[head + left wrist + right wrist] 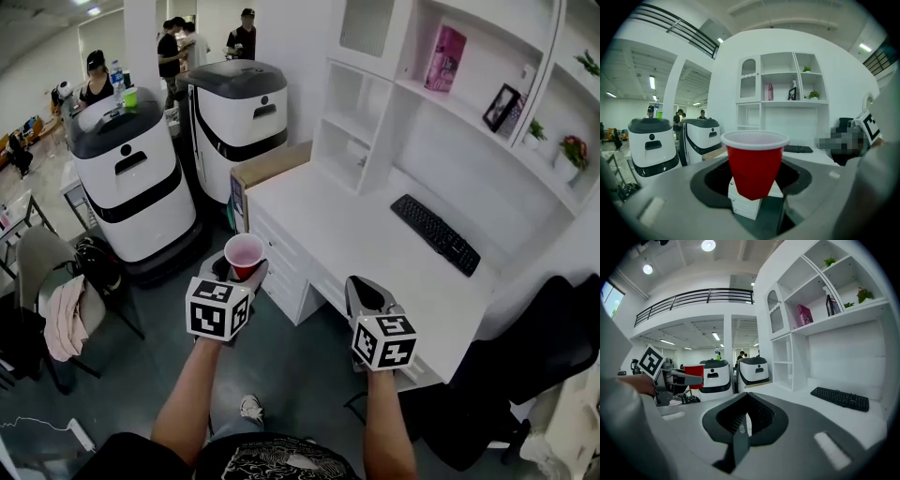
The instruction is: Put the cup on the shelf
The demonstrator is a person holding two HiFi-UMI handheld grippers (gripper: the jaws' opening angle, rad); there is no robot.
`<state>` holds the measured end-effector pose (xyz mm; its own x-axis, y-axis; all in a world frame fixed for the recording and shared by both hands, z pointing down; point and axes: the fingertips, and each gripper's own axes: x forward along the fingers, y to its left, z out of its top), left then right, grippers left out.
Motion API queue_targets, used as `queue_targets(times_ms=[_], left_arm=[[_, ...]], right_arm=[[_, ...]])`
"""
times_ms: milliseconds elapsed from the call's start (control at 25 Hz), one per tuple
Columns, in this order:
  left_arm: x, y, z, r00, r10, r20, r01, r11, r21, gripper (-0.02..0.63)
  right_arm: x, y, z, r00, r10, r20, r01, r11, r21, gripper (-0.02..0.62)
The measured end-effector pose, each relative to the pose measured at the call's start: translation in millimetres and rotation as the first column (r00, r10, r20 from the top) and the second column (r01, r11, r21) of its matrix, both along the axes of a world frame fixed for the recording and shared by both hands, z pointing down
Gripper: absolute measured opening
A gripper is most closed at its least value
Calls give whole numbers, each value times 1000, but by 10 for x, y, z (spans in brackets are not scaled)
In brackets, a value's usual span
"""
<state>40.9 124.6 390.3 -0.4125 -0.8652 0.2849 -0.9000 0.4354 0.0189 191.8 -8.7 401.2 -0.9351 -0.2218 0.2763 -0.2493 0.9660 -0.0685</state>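
Note:
A red plastic cup (245, 255) with a white rim is held upright in my left gripper (242, 272), which is shut on it; in the left gripper view the cup (754, 164) fills the middle between the jaws. This hand hovers over the floor just off the white desk's (356, 239) left corner. My right gripper (364, 292) floats above the desk's front edge with its jaws closed together and nothing in them. From the right gripper view the cup (694, 376) shows at the left. The white shelf unit (469, 75) rises behind the desk.
A black keyboard (435, 232) lies on the desk. The shelves hold a pink box (444, 58), a picture frame (502, 106) and small plants (572, 150). Two white wheeled robots (131, 183) stand left of the desk, people behind them. A black chair (544, 347) sits at right.

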Motion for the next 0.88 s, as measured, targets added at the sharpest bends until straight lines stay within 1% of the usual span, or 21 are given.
queue_targets(times_ms=[200,360,600,880], left_arm=[[-422,-98,-24,999,36,-4,-36,999,10,261],[-662,-184,-45,998,69,-8,-69,997,18,261],[-916,-195,-46,995,103,-10,-103,994,21,261],[-1123,-98,6,994,104,-25,-104,994,20,261]], right_arm=[[-407,-13,-56,1000,26,-2,-26,1000,11,25],[-646,-35,-102,999,50,-5,-50,999,17,25],[-936,-2,-148,997,72,-5,-72,997,21,25],[-1143,87,-126,997,72,-14,-72,997,18,25]])
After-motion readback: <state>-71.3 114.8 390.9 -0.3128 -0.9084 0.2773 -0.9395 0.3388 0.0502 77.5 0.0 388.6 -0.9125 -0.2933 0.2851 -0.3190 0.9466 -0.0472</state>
